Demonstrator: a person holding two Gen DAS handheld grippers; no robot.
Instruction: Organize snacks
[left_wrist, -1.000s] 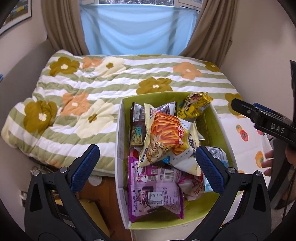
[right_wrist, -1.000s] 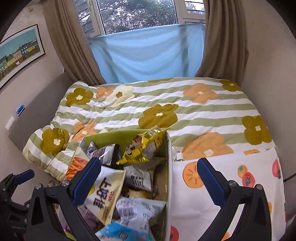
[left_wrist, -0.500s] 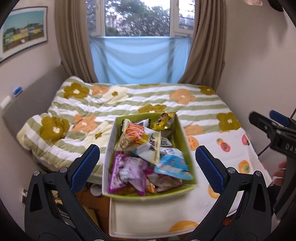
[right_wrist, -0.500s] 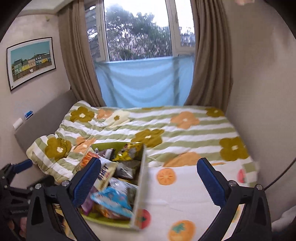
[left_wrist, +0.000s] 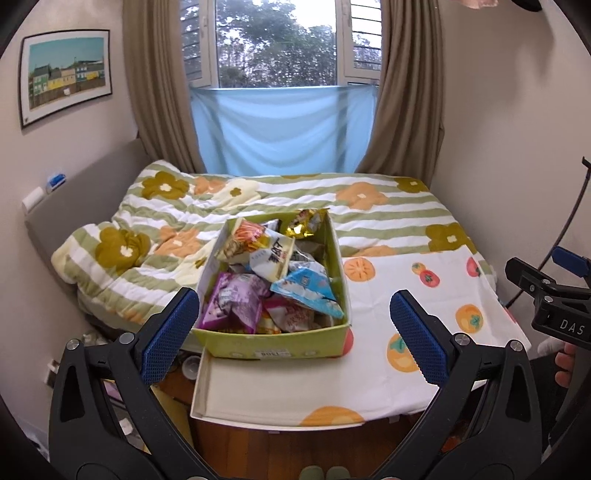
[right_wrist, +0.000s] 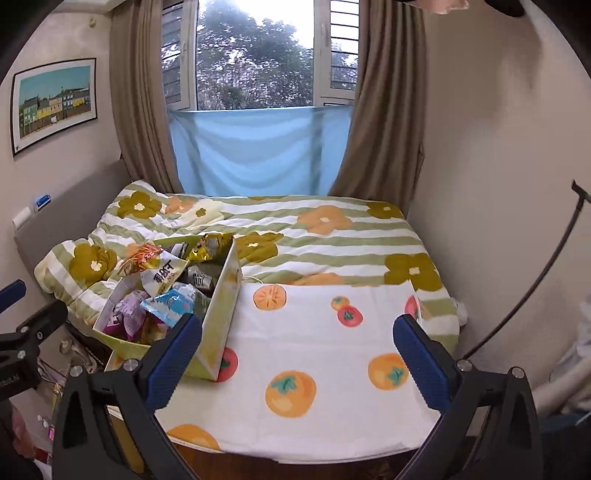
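Both grippers hang back from the work w/ fingers spread wide, nothing between them.

Left wrist view: left gripper (left_wrist: 293, 325) is lined up on the box (left_wrist: 275, 349), which sits at the near left corner of the tabletop (left_wrist: 388, 384), on the fruit-print cloth and butted against the bed (left_wrist: 332, 218). Snacks are heaped to the brim: purple pack (left_wrist: 236, 306) at the front, blue pack (left_wrist: 306, 291) beside it, orange bag (left_wrist: 245, 240) and gold bag (left_wrist: 304, 225) at the back. Risk as I judge it: packs overlap, so grabbing one may drag a neighbour over the wall and onto the floor, since the box's left side is right at the tabletop edge. Crinkly film could also slip from the pads. Right gripper (left_wrist: 546, 291) shows at the far right, held by a hand (left_wrist: 567, 369).

Right wrist view: right gripper (right_wrist: 297, 349) faces mostly bare cloth (right_wrist: 325, 332); box (right_wrist: 221, 317) is off to its left, partly behind the left finger. Cloth looks loose, so a low pass could bunch it and shove the box toward the edge. If both grippers go for the box at once, they may clash; I'd send one at a time.
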